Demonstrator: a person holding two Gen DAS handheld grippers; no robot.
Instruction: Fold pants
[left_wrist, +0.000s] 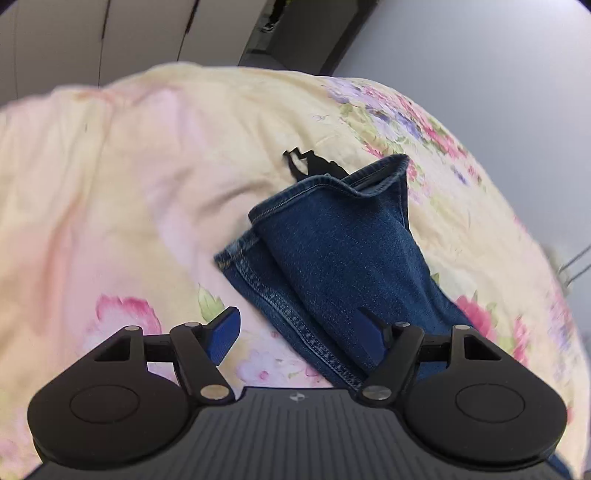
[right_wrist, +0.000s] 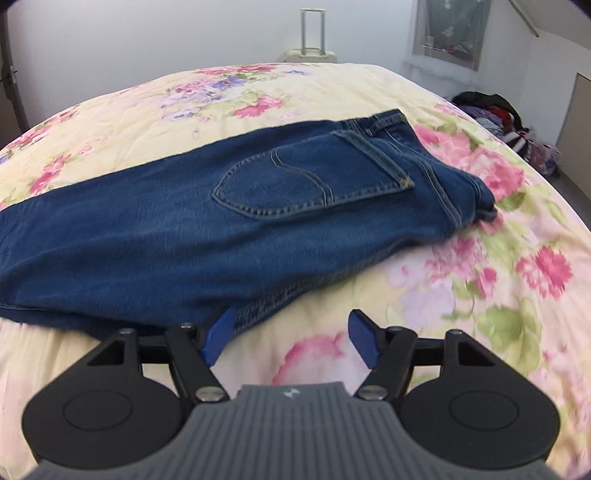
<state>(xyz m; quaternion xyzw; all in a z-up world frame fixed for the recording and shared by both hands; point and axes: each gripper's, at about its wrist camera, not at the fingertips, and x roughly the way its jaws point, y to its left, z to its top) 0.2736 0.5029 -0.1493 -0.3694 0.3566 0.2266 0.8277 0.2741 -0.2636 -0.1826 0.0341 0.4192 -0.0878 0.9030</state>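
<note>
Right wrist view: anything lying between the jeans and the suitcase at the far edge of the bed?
Nothing: between the jeans and the suitcase only bare floral bedspread shows.

Jeans (right_wrist: 207, 218) flat on bedspread (right_wrist: 461, 302)

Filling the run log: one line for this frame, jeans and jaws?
jeans: lying lengthwise on floral quilt, back pocket up | left gripper: jaws open, empty | right gripper: jaws open, empty
</note>
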